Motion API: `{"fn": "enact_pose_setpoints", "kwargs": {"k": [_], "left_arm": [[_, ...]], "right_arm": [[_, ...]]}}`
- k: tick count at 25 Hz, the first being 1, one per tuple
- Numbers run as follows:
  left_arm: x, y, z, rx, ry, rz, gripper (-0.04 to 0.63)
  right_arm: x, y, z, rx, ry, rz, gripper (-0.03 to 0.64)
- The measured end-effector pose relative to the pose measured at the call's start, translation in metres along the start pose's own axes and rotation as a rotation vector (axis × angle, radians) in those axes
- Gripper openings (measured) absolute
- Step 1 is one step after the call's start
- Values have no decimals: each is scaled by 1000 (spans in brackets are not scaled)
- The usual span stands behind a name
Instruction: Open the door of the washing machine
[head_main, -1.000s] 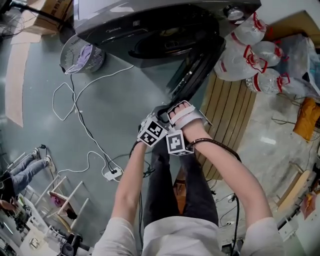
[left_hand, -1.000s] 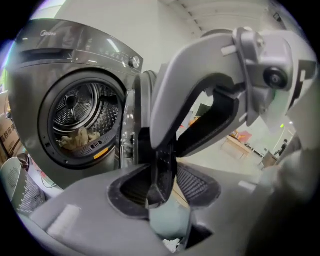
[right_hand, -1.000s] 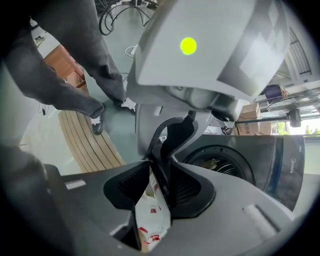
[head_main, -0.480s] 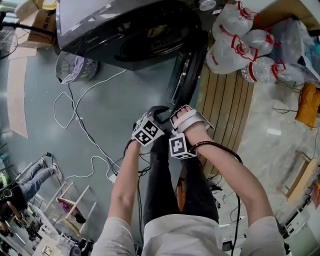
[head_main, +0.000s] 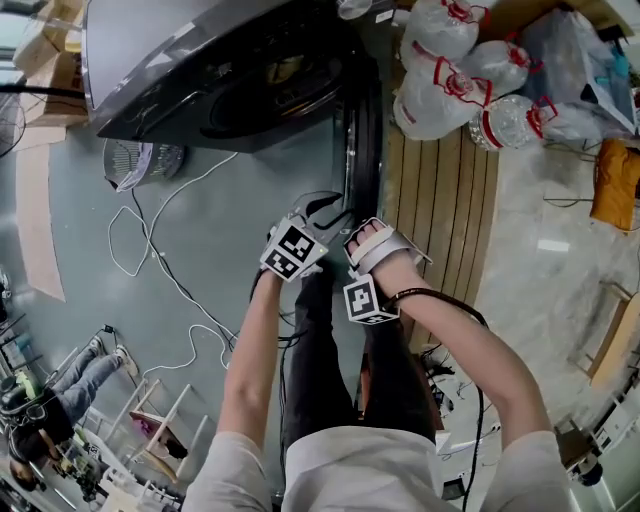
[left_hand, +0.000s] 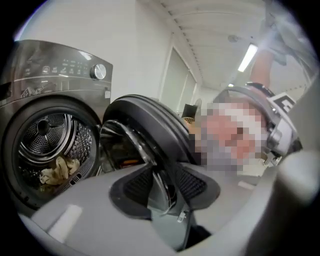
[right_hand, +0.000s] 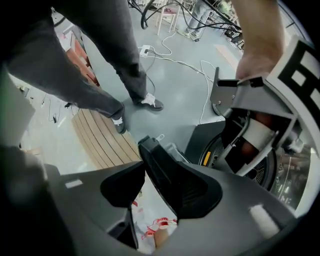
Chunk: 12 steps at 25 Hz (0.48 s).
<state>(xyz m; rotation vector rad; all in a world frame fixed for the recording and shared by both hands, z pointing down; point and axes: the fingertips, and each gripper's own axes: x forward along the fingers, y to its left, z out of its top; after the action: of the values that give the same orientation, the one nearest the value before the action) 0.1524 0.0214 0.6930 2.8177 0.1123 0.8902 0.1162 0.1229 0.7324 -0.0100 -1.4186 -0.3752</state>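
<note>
Grey washing machine, its dark round door swung open.

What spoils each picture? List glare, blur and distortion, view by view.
Head view: wide-angle bending toward the edges, with a pale sheen on top of the washing machine. Left gripper view: fisheye with black corners, the ceiling light blown out, the drum well lit. Right gripper view: fisheye with black corners too, the floor fairly sharp, the nearest grey parts soft.

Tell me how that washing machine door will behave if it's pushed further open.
The door looks rigid, a thick dark rim round glass, so it should swing as one piece, not flex. Joined to the washing machine along one side, it will likely pivot rather than slide. Its bulk suggests some weight.
</note>
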Motion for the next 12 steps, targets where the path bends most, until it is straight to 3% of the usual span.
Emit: {"fn": "enact_pose_setpoints", "kwargs": {"k": [6, 9, 12], "left_arm": [[27, -23, 20, 55, 16, -38, 187], [43, -32, 29, 66, 20, -53, 187], [59, -44, 37, 81, 30, -72, 184]], "right_arm": [[-11, 12, -19, 144, -49, -31, 178], [-21, 12, -30, 303, -108, -54, 178], [-32, 16, -49, 536, -187, -71, 178]]}}
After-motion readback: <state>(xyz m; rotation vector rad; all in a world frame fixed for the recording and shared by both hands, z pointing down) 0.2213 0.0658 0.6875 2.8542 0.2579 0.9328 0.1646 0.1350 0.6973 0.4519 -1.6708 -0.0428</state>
